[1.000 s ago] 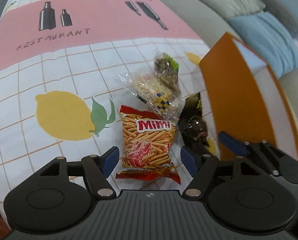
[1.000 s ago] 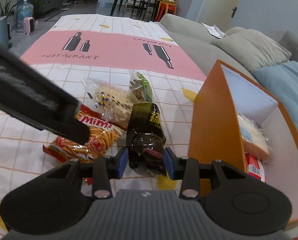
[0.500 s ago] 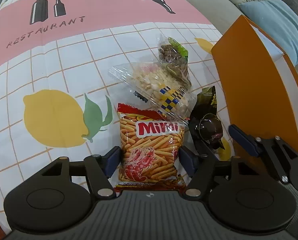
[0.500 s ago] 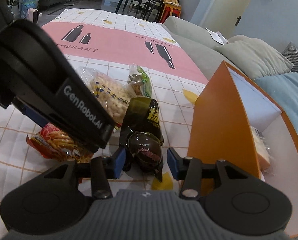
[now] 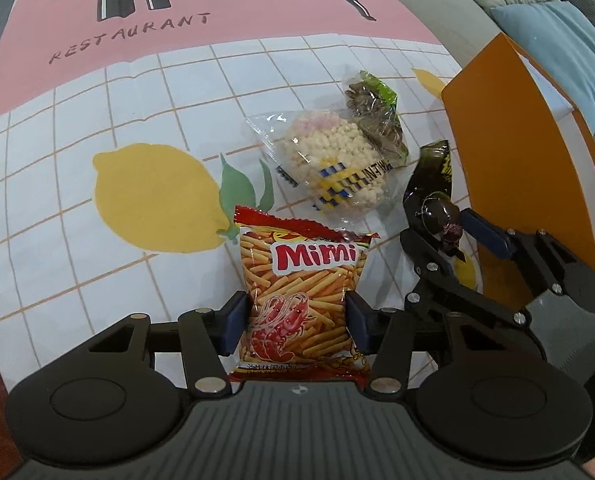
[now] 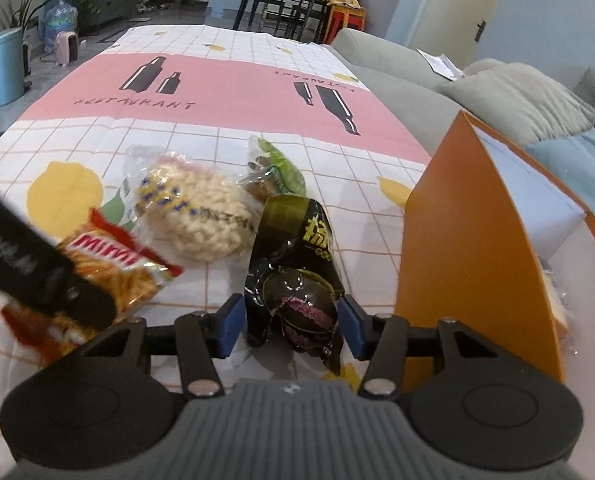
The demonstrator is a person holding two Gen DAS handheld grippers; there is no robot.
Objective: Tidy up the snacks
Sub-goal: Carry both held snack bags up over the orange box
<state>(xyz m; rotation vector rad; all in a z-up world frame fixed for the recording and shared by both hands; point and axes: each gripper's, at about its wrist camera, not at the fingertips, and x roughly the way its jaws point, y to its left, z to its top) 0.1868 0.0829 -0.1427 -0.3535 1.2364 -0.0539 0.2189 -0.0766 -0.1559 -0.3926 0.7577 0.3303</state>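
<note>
A red and orange Mimi snack bag [image 5: 301, 280] lies flat on the tablecloth. My left gripper [image 5: 296, 322] straddles its lower half; the jaws are closing and both blue pads pinch its sides. A dark glossy packet [image 6: 293, 264] lies beside an orange box [image 6: 469, 240]. My right gripper [image 6: 291, 330] stands around its near end with jaws opening, pads just off the wrapper. The left wrist view shows that right gripper [image 5: 443, 234] around the dark packet [image 5: 433, 176]. A clear puffed-rice pack [image 5: 333, 160] and a green-tipped pack [image 5: 377, 108] lie behind.
The orange box [image 5: 509, 140] stands at the table's right edge and holds some wrapped snacks [image 6: 553, 300]. A grey sofa with cushions [image 6: 517, 100] runs along the right. The lemon-print tablecloth [image 5: 97, 100] stretches left and far. The left gripper's black body [image 6: 37, 280] crosses the right wrist view.
My left gripper has moved forward over the Mimi bag and its jaws have narrowed onto the bag's sides. The right gripper's jaws have widened around the dark packet.
</note>
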